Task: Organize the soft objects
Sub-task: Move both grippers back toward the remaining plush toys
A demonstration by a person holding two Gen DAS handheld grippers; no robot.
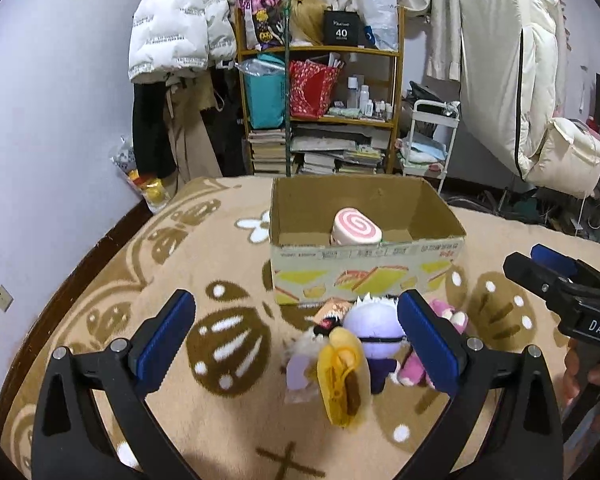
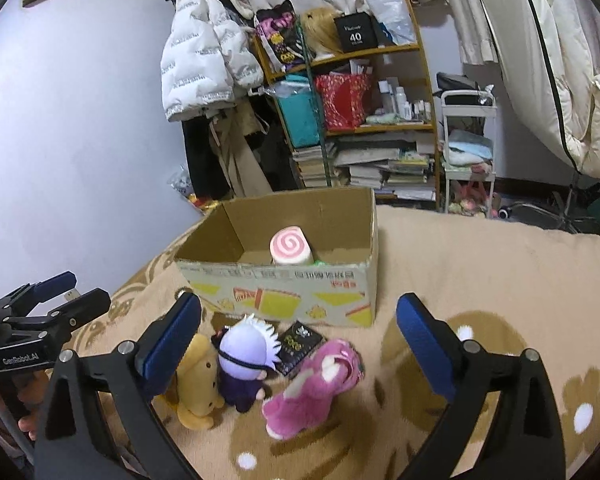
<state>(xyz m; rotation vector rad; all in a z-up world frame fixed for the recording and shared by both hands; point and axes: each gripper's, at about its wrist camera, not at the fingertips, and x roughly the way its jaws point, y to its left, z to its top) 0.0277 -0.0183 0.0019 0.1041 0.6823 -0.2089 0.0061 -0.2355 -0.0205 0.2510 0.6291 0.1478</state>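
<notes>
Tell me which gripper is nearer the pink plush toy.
Right. The right gripper hangs open just above the pink plush toy; the left gripper sits open further left, over the yellow plush.

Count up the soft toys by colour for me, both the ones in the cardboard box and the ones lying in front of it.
Pink and white: 1, swirl roll plush in the cardboard box
Yellow: 1, yellow plush
White-haired, dark clothes: 1, doll
Pink: 1, pink plush
Total: 4

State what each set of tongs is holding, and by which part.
Nothing is held. The left tongs and right tongs both stand open above the plush toys on the blanket.
</notes>
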